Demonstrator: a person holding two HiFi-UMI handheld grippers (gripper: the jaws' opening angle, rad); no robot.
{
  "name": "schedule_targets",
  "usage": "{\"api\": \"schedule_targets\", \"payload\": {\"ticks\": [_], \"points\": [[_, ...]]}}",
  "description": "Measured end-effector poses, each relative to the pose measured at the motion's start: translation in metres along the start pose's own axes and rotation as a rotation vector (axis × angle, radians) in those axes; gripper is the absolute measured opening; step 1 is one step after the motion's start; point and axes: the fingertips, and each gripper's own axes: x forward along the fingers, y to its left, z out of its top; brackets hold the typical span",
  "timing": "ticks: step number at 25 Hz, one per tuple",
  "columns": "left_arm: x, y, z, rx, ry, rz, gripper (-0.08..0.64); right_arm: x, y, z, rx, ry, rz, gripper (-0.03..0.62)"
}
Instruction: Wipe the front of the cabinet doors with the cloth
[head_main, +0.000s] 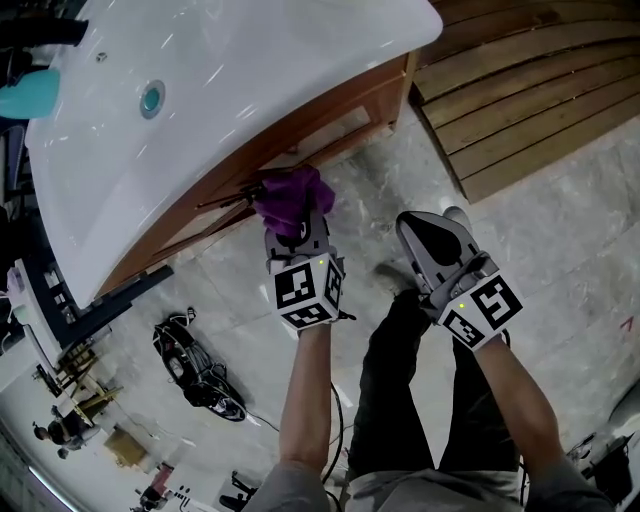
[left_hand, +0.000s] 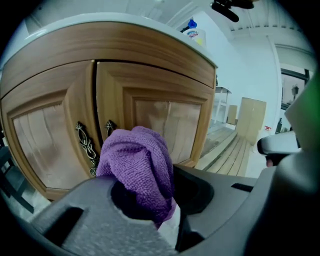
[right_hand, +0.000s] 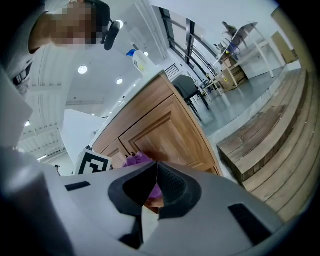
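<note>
Bunching the purple knitted cloth (left_hand: 137, 165) between clamped jaws, the left gripper (left_hand: 167, 210) leaves a wad ahead of its tips, probably as a pad for the panelled wooden cabinet doors (left_hand: 165, 120) just beyond. The right gripper (right_hand: 156, 175) hangs aside, jaws closed and empty.

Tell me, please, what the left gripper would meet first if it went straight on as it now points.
Most likely the right cabinet door, beside its handle. The left gripper is shut on the purple cloth, so the cloth would touch the wood first; the remaining gap is unclear.
</note>
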Motion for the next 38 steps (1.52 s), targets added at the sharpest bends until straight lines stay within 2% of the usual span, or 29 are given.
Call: {"api": "schedule_targets", "payload": {"ticks": [8, 18, 27, 38], "points": [[0.018, 0.015, 0.000, -0.004, 0.001, 0.040, 0.077, 0.000, -0.009, -0.013, 0.036, 0.003, -0.025, 0.011], [0.025, 0.021, 0.003, 0.014, 0.003, 0.060, 0.075, -0.002, -0.024, -0.009, 0.046, 0.000, -0.042, 0.011], [0.028, 0.022, 0.004, -0.019, 0.006, 0.090, 0.074, -0.012, -0.041, -0.004, 0.061, -0.010, -0.062, 0.011], [0.035, 0.016, 0.004, 0.005, 0.018, 0.118, 0.074, -0.023, -0.059, -0.004, 0.092, -0.021, -0.081, 0.011]]}}
